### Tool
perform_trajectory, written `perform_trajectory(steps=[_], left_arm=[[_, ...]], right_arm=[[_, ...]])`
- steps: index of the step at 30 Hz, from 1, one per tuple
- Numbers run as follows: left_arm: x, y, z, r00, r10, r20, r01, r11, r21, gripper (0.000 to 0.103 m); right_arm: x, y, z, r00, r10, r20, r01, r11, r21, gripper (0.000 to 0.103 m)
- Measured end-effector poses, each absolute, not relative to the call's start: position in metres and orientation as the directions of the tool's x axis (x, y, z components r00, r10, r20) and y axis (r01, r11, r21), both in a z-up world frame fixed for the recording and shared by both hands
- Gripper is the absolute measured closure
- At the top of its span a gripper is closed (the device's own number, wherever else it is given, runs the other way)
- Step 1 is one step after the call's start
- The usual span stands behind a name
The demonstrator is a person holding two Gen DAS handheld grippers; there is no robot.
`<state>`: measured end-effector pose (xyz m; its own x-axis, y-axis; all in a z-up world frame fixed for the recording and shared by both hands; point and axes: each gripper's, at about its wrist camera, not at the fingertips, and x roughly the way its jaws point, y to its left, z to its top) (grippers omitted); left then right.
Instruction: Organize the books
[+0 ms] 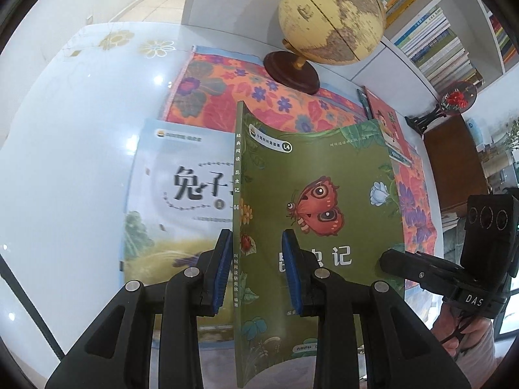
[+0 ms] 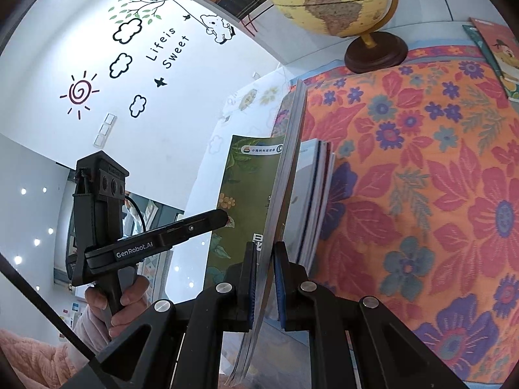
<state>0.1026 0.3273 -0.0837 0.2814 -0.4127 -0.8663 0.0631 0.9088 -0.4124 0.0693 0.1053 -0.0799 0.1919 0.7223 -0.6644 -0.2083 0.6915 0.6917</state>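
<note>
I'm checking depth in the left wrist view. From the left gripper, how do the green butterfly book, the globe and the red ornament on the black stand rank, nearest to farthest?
1. Green butterfly book: between the jaws of the left gripper, held by its spine.
2. Globe: straight ahead, standing on the flowered cloth.
3. Red ornament: far right, beside the bookshelves.

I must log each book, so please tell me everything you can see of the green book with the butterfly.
The green book is a thin softcover with a glossy cover: a red butterfly, leaves, flowers, white Chinese title, "L4" badge. It is lifted, its cover bowed. The left gripper is shut on its spine side, the right gripper on its page edge. Below it lie a pale blue book and the floral cloth.
</note>
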Motion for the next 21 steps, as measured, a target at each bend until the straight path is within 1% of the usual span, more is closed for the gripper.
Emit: perform_trajectory(steps=[12, 21], left_arm=[[0.111, 0.369, -0.097, 0.284, -0.406, -0.868, 0.018, 0.908, -0.419, 0.077], [0.121, 0.393, -0.128, 0.255, -0.385, -0.887, -0.054, 0.91, -0.41, 0.075]], right_arm=[[0.078, 0.149, -0.093, 0.159, 0.712, -0.684, -0.206, 0.702, 0.682, 0.092], [0.083, 0.176, -0.116, 0.165, 0.689, -0.706, -0.177, 0.725, 0.666, 0.092]])
